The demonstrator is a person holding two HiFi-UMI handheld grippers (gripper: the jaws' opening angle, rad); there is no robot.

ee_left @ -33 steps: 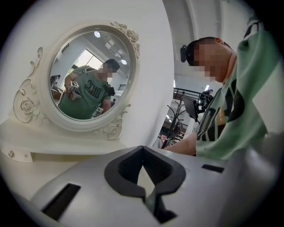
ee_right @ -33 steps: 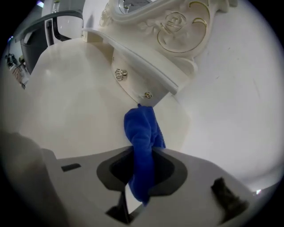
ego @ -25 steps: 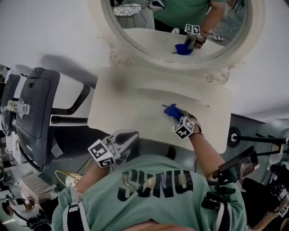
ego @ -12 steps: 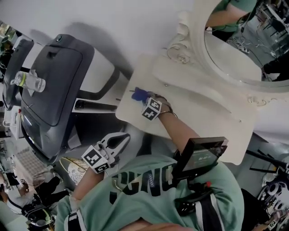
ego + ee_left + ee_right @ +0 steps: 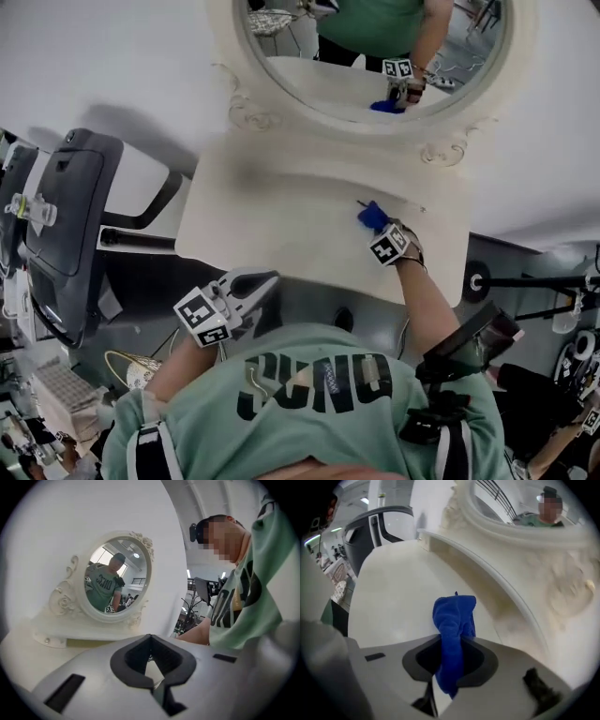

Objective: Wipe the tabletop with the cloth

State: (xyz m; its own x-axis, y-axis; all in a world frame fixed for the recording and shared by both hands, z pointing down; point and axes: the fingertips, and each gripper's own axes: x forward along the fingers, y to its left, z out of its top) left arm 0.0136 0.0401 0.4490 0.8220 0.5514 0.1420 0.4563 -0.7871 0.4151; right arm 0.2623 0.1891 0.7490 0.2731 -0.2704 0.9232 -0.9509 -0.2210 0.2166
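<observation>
One cloth (image 5: 372,217), blue, is observed. It is clamped between the two jaws of the right tool (image 5: 379,228), bunched into a thick fold that sticks out past the jaw tips. In the right gripper view the cloth (image 5: 453,620) fills the gap between the dark pads, with a short tail hanging behind them. The jaws of the right tool (image 5: 450,662) stand narrowly apart, closed onto the fabric.

The cloth sits over the right rear part of the one cream tabletop (image 5: 272,220), near the raised ledge at the back. Its front end is down at the surface; actual contact cannot be confirmed. In the right gripper view the tabletop (image 5: 389,597) is otherwise bare.

One oval mirror (image 5: 375,56) in an ornate cream frame stands on that ledge. Its glass reflects the cloth and the right tool's marker cube.

The left tool (image 5: 261,281) is held off the near left edge of the tabletop, in front of the person's green shirt (image 5: 309,384). In the left gripper view the left tool (image 5: 151,660) has its jaw tips together with nothing between them, and it faces the mirror (image 5: 117,581).

One dark machine (image 5: 66,216) stands to the left of the tabletop, well apart from both tools.
</observation>
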